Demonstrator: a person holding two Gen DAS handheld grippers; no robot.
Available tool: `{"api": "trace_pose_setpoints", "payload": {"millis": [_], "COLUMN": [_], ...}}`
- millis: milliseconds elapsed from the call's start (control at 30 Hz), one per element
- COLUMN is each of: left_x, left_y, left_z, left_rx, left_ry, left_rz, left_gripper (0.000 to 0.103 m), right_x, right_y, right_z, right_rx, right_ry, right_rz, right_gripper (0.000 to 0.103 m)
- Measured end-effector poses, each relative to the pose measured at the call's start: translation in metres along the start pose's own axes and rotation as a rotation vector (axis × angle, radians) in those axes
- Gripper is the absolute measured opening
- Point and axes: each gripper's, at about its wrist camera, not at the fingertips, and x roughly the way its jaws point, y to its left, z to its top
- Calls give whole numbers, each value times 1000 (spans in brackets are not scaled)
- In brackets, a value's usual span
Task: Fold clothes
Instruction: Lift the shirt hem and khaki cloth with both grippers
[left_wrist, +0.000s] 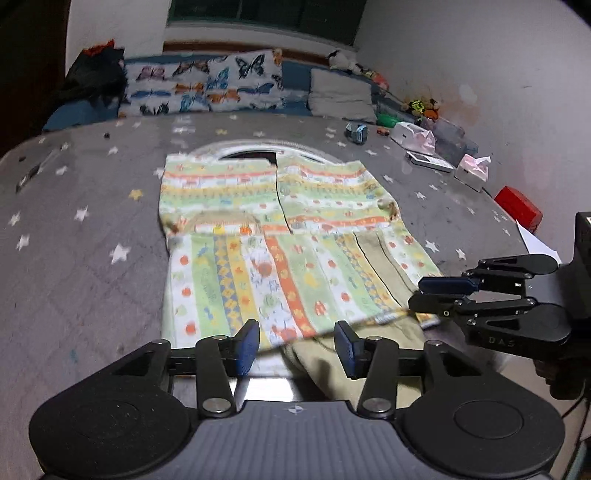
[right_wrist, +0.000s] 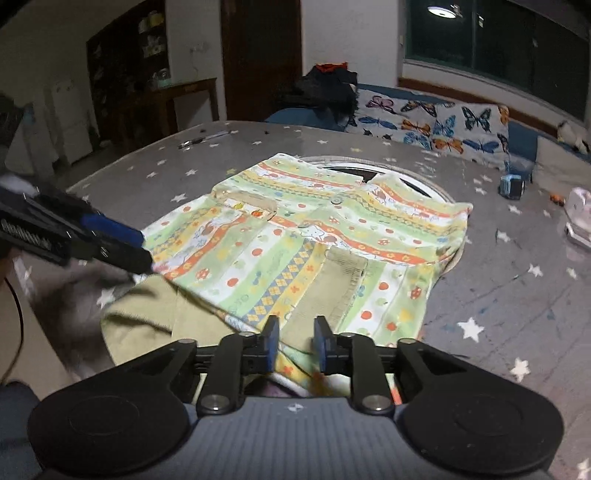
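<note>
A child's patterned shirt (left_wrist: 280, 236) in green, orange and white stripes lies folded on the grey star-print table (left_wrist: 74, 229); it also shows in the right wrist view (right_wrist: 317, 236). Its olive inner lining (left_wrist: 332, 362) shows at the near hem. My left gripper (left_wrist: 295, 341) is open, its jaws on either side of the near hem. My right gripper (right_wrist: 295, 341) is partly open around the hem's right part; in the left wrist view it (left_wrist: 424, 295) sits at the shirt's right corner. The left gripper's fingers (right_wrist: 122, 240) show at the shirt's left corner.
Butterfly cushions (left_wrist: 207, 85) and a grey pillow (left_wrist: 340, 96) lie beyond the table. A blue toy (left_wrist: 356, 131), tissue packs (left_wrist: 472, 170), a remote (left_wrist: 428, 160) and a red box (left_wrist: 519, 208) sit along the right edge. A pen (right_wrist: 207, 139) lies far left.
</note>
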Motion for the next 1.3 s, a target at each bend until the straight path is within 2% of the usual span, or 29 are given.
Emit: {"api": "trace_pose_setpoints", "payload": {"millis": [133, 267, 300, 333, 367, 433, 567, 667, 833, 900, 967, 1000, 1033, 1100, 1167, 1200, 1233, 1267, 1300], "left_x": [6, 13, 15, 16, 17, 17, 10, 7, 16, 21, 23, 23, 20, 9, -2, -8, -13, -17, -19], "left_y": [-1, -6, -7, -8, -9, -8, 0, 5, 11, 15, 19, 20, 21, 23, 23, 21, 19, 15, 11], "left_z": [-8, -14, -14, -14, -13, -11, 8, 27, 51, 57, 57, 56, 54, 47, 38, 33, 27, 21, 15], "left_rx": [-82, -99, -103, -107, -111, -124, -178, -201, -232, -237, -231, -224, -209, -162, -105, -68, -24, 29, 82], "left_ry": [94, 122, 131, 140, 149, 155, 128, 97, 95, 100, 107, 107, 100, 68, 26, 1, -25, -53, -79], "left_rz": [-50, -80, -91, -104, -116, -137, -185, -212, -249, -260, -273, -278, -277, -269, -243, -216, -180, -128, -79], "left_gripper": [48, 43, 38, 26, 18, 10, 9, 9, 9, 9, 9, 10, 11, 14, 22, 26, 38, 45, 45], "right_x": [-9, -19, -21, -23, -24, -25, -27, -24, -14, -7, 0, 2, 3, 5, 6, 6, 6, 6, 7], "right_y": [3, 7, 9, 10, 12, 13, 17, 21, 32, 34, 36, 34, 31, 21, 11, 7, 4, 1, -1], "right_z": [-8, -20, -22, -25, -27, -31, -38, -37, -31, -23, -16, -10, -3, 8, 17, 21, 24, 27, 29], "right_rx": [-54, -131, -151, -171, -190, -220, -278, -316, -343, -324, -302, -273, -243, -169, -106, -79, -54, -38, -23], "right_ry": [23, 41, 45, 50, 54, 56, 45, 15, -50, -72, -92, -90, -89, -85, -85, -83, -82, -80, -78], "right_rz": [-13, -25, -29, -33, -36, -35, -29, -20, 8, 28, 49, 63, 78, 108, 132, 144, 154, 159, 163], "right_gripper": [25, 34, 35, 35, 36, 41, 43, 57, 58, 54, 40, 26, 17, 16, 15, 14, 14, 14, 14]}}
